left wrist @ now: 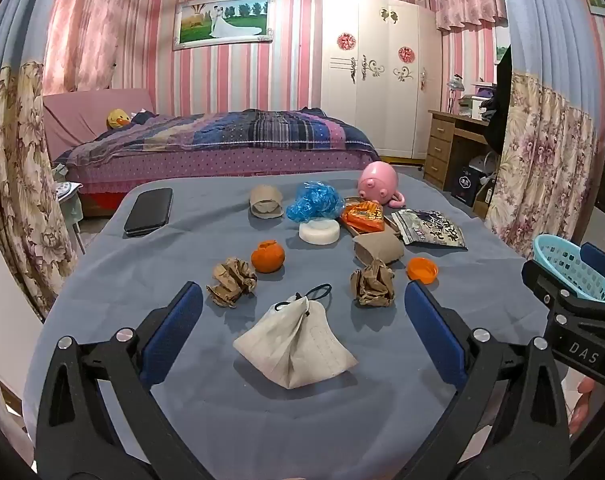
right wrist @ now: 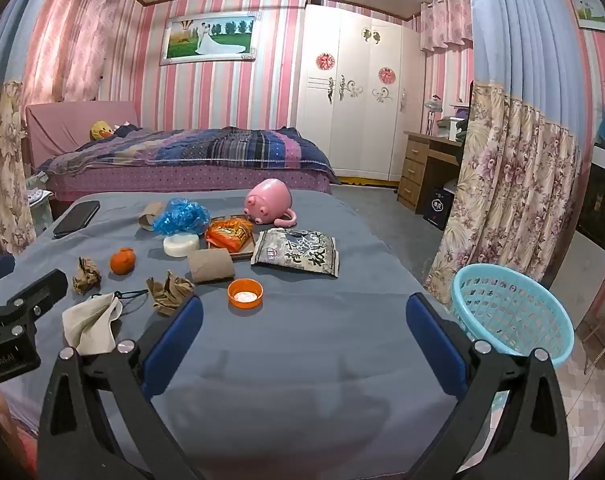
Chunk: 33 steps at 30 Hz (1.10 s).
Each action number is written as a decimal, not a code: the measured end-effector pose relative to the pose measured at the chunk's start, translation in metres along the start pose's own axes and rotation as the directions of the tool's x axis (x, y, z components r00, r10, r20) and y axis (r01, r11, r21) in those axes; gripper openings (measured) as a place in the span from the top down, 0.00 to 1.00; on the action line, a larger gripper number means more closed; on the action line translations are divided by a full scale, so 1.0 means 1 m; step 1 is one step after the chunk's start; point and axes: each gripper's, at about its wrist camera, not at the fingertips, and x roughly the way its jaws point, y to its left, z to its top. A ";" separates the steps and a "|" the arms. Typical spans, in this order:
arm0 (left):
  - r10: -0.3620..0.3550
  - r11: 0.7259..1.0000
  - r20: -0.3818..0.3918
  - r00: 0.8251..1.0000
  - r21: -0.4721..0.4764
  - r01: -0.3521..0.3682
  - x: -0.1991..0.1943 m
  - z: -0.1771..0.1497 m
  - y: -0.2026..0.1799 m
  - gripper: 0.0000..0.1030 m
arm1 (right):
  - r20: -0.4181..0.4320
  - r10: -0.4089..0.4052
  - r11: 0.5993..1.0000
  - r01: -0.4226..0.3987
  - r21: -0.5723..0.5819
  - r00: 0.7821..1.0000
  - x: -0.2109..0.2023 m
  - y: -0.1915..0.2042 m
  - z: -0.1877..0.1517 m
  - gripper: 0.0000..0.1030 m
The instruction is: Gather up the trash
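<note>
My left gripper (left wrist: 302, 298) hangs open over the near edge of the blue-covered table (left wrist: 262, 420), its fingers either side of a crumpled grey face mask (left wrist: 296, 340) without touching it. Past the mask lie two brown paper wads (left wrist: 232, 282) (left wrist: 374, 284), an orange cap (left wrist: 422, 269), a cardboard tube (left wrist: 378, 249) and an orange wrapper (left wrist: 362, 216). My right gripper (right wrist: 302, 312) is open and empty above bare cloth, with the cap (right wrist: 245, 292) just ahead. A light blue basket (right wrist: 510, 316) stands off the table's right edge, beside the right finger.
Farther back are a tangerine (left wrist: 267, 257), a white disc (left wrist: 319, 233), blue crumpled plastic (left wrist: 314, 202), a second tube (left wrist: 266, 202), a black-and-white snack bag (right wrist: 296, 254), a pink toy (right wrist: 268, 202) and a black phone (left wrist: 149, 212). A bed and curtains stand beyond.
</note>
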 end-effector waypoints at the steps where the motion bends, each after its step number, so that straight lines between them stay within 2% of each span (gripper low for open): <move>1: 0.001 1.000 0.000 1.000 0.001 -0.001 0.000 0.000 0.000 0.05 | 0.001 0.001 1.000 -0.001 0.001 1.000 0.000 0.000 0.000 0.04; 33: 0.001 1.000 0.006 1.000 -0.004 0.000 -0.001 0.003 0.004 0.05 | 0.012 -0.002 1.000 0.002 0.005 1.000 0.001 0.000 0.000 0.04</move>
